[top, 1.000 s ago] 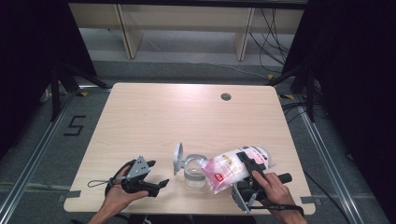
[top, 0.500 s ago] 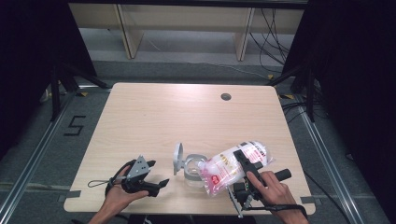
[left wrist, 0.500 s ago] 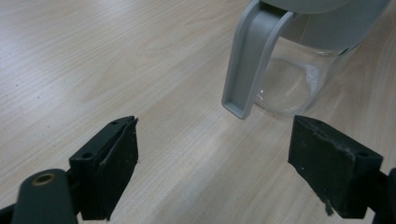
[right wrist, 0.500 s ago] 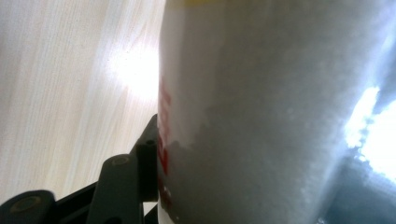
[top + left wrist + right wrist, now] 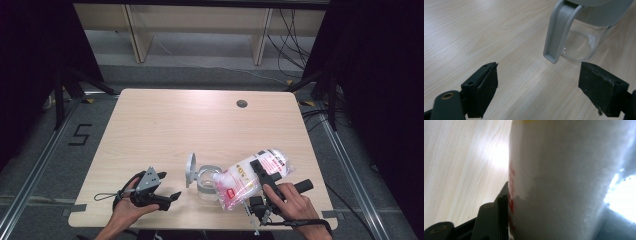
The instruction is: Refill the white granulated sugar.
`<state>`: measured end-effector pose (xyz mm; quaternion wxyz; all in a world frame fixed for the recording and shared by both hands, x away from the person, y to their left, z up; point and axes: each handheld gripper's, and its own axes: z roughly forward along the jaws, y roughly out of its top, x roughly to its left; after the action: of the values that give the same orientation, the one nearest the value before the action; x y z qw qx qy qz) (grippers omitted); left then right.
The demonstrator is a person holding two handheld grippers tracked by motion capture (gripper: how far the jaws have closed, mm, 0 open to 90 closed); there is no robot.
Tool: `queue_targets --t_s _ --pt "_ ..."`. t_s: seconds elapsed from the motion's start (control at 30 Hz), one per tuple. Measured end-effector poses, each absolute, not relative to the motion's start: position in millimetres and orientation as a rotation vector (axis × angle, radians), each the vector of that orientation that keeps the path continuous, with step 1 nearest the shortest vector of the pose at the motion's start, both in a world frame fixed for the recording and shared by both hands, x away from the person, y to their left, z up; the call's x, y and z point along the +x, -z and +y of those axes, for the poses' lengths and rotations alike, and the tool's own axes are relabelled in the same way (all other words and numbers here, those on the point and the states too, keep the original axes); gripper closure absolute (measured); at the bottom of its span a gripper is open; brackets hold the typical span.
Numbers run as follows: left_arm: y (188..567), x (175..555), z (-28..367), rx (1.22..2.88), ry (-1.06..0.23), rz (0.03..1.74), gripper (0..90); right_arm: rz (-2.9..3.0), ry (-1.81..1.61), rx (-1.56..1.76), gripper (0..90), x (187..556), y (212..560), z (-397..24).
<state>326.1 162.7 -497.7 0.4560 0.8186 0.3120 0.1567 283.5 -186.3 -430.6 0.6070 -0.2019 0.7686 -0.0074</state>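
Note:
A clear glass jar [image 5: 205, 181] stands near the table's front edge, its grey lid [image 5: 190, 170] swung up on its left side. My right gripper [image 5: 261, 172] is shut on a plastic bag of white powder [image 5: 247, 177] with red print. The bag is tilted, its lower left end over the jar's mouth. In the right gripper view the bag [image 5: 564, 182] presses against the left finger [image 5: 502, 212]. My left gripper [image 5: 170, 199] rests on the table left of the jar, open and holding nothing. In the left gripper view the jar [image 5: 584, 42] and lid [image 5: 559, 30] lie beyond the parted jaws.
The light wooden table [image 5: 200, 125] has a round cable hole [image 5: 242, 104] at its back right. Shelving and cables lie on the floor beyond the far edge. Dark curtains stand on both sides.
The right hand has shifted the bag slightly left, bringing its lower end closer over the jar. The left gripper has stayed where it was.

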Motion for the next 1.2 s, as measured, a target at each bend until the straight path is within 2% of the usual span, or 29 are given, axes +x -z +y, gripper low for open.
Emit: queue_targets --t_s 1.2 --pt "497.5 326.5 163.1 2.031 -0.390 0.750 15.7 1.761 0.073 -0.512 49.6 281.0 425.9 -187.8"
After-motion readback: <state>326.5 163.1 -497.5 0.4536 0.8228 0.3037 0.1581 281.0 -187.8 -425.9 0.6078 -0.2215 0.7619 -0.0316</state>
